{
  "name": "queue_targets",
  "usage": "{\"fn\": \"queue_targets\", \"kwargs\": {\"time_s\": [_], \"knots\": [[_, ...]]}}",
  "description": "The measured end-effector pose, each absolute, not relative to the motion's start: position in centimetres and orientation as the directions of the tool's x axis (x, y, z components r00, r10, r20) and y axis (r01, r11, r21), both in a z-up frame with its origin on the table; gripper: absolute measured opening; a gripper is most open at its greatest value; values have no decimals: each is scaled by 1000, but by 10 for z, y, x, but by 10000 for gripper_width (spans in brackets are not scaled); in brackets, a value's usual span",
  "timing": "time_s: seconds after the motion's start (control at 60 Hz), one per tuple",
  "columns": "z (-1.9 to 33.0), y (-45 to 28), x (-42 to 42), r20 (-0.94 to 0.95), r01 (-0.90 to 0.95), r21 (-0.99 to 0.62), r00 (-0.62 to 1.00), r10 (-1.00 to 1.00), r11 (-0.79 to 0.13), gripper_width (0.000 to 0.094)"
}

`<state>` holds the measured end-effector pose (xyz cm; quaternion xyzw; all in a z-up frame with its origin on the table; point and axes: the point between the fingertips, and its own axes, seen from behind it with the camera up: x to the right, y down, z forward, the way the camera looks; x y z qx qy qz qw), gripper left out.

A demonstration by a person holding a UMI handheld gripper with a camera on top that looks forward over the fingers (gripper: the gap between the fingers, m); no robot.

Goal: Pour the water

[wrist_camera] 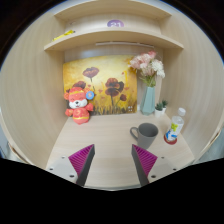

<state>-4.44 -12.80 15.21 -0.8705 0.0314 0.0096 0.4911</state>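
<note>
hovering low over the pale wooden desk (pixel 105 150), empty two-finger tool (pixel 113 160) with magenta pads (pixel 81 158) spread wide apart. standing ahead and to the right of the fingers, small clear plastic bottle with a white cap and colourful label (pixel 175 127), just beside a grey ceramic mug with a side handle (pixel 146 134). looking light and slightly squashy, the bottle, likely slippery on the label; best gripping around mid-body, below the cap. mug appearing rigid, stable. behind, orange plush toy (pixel 78 103) and vase of pink flowers (pixel 149 82).
</note>
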Motion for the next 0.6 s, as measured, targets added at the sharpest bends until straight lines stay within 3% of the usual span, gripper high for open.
{"fn": "queue_targets", "kwargs": {"time_s": [0.267,0.6], "knots": [[243,-113,-77,-27,-34,-915,999,-25,-401,752],[276,-121,-73,23,8,-924,999,-33,-382,750]]}}
